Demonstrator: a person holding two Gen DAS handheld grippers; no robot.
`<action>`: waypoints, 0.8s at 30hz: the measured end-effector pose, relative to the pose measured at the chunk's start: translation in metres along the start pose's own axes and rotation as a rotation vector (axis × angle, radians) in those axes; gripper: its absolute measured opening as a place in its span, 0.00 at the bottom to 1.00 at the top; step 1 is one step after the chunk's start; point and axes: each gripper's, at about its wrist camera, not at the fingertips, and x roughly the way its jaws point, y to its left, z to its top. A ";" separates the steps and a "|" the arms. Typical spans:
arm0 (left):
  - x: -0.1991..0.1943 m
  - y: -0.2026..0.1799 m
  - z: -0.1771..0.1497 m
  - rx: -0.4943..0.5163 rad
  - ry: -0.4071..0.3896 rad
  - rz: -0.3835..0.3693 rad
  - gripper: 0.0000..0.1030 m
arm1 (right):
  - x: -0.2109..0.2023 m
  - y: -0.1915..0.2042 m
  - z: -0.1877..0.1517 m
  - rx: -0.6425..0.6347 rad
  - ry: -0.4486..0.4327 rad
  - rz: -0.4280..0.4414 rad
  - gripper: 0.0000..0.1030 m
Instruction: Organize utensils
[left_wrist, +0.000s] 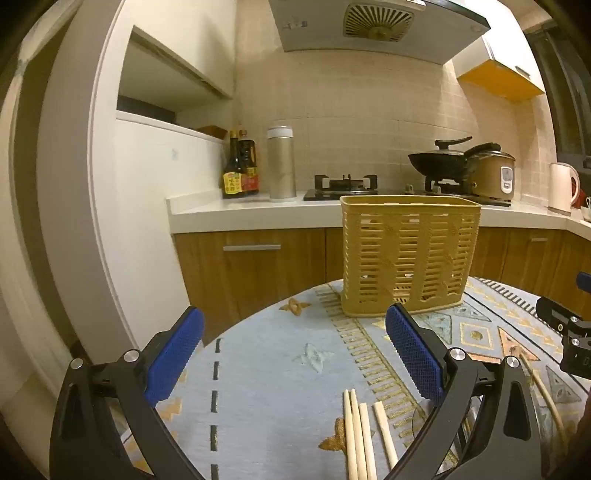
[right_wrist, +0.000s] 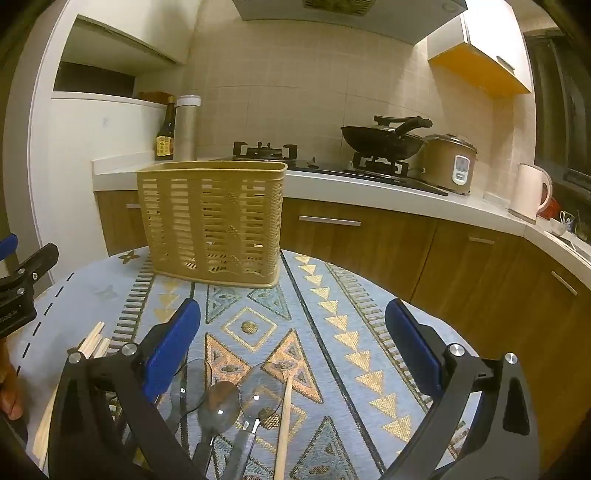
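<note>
Lying on the patterned tablecloth (right_wrist: 332, 332), we see wooden chopsticks (left_wrist: 364, 435) near the left gripper (left_wrist: 295, 354) and three metal spoons (right_wrist: 221, 402) with one wooden stick (right_wrist: 284, 417) under the right gripper (right_wrist: 293, 347). Both grippers hover with jaws spread wide, holding nothing. Farther back stands the yellow slatted basket (left_wrist: 406, 254), with the kitchen counter (left_wrist: 240, 212) behind it.

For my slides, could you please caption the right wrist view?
Open right gripper above spoons and a chopstick; basket waits beyond on the table.
</note>
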 end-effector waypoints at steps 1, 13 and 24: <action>0.000 0.001 0.000 -0.001 0.000 0.000 0.93 | -0.003 0.001 -0.001 -0.001 -0.003 -0.002 0.93; 0.007 -0.010 -0.003 0.004 0.000 0.001 0.93 | -0.001 0.003 -0.003 -0.007 0.004 -0.001 0.93; 0.003 0.000 -0.001 0.000 -0.001 0.000 0.93 | 0.001 0.006 -0.004 -0.030 0.009 -0.009 0.93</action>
